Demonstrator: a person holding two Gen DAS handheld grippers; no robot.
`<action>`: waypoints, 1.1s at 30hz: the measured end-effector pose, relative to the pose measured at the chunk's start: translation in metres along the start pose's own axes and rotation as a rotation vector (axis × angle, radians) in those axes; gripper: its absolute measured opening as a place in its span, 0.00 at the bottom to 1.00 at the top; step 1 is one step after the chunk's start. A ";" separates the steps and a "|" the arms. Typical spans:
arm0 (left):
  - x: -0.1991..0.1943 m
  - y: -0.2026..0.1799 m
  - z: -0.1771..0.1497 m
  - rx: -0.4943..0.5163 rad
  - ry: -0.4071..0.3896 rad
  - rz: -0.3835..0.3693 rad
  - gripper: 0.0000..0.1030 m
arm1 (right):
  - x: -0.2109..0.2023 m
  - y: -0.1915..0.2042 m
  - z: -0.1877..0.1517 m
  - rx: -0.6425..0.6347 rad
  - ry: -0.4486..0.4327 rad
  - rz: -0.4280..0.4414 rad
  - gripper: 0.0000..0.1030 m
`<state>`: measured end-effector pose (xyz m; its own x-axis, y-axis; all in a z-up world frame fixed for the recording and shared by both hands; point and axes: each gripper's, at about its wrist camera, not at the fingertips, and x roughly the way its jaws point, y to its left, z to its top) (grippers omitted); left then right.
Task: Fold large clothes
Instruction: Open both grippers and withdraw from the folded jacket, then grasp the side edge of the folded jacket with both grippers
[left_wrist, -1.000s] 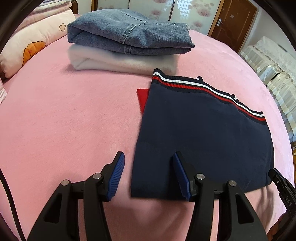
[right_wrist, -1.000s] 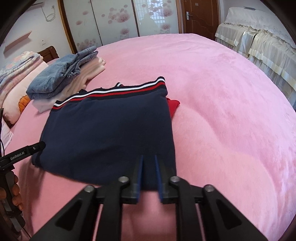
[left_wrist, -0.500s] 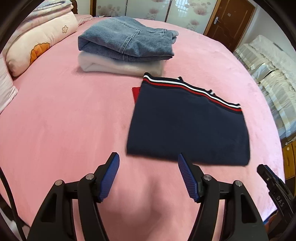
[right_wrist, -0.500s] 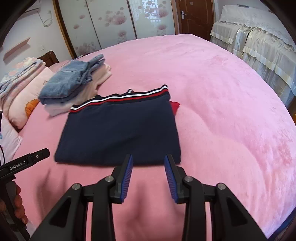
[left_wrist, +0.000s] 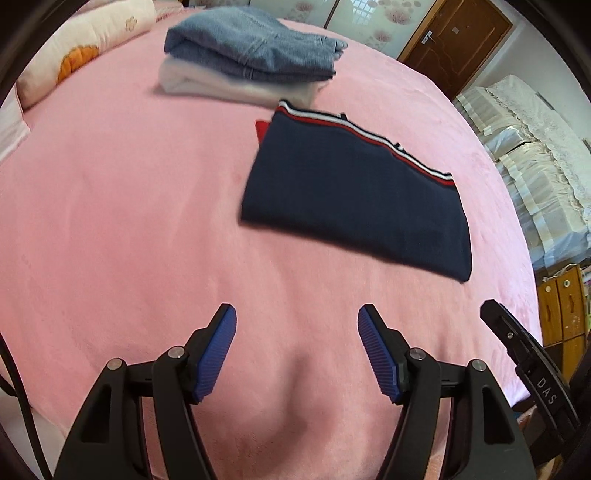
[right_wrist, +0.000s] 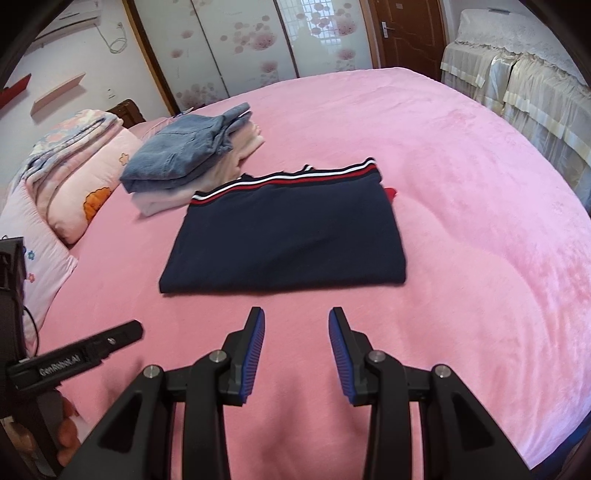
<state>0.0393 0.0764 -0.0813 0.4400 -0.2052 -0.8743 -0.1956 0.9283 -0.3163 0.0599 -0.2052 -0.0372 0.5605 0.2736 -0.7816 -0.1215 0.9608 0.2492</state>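
Navy folded garment (right_wrist: 284, 236), red part (right_wrist: 390, 192) mostly hidden beneath

Only two bits of lettering are readable: "DAS" runs along the black finger of the right gripper (left_wrist: 532, 373) at the frame edge, and "GenRobot.AI" sits in white on the left gripper (right_wrist: 74, 360) finger.

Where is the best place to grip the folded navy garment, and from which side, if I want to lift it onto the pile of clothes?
Probably the near folded edge of the navy garment, one open gripper toward each corner: left gripper, right gripper. It lies flat on the pink bed; that edge faces both grippers, unobstructed. Slide one finger under so all layers lift together.
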 end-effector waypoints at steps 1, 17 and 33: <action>0.003 0.002 -0.002 -0.012 0.006 -0.025 0.65 | 0.001 0.002 -0.002 -0.005 -0.001 0.004 0.35; 0.074 0.035 0.004 -0.195 -0.087 -0.373 0.65 | 0.035 0.026 -0.009 -0.046 -0.091 0.020 0.35; 0.129 0.025 0.077 -0.254 -0.260 -0.457 0.65 | 0.080 0.027 0.020 -0.062 -0.127 0.016 0.35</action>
<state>0.1587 0.0970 -0.1738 0.7238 -0.4546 -0.5191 -0.1253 0.6532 -0.7468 0.1180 -0.1579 -0.0811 0.6566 0.2848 -0.6984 -0.1797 0.9584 0.2219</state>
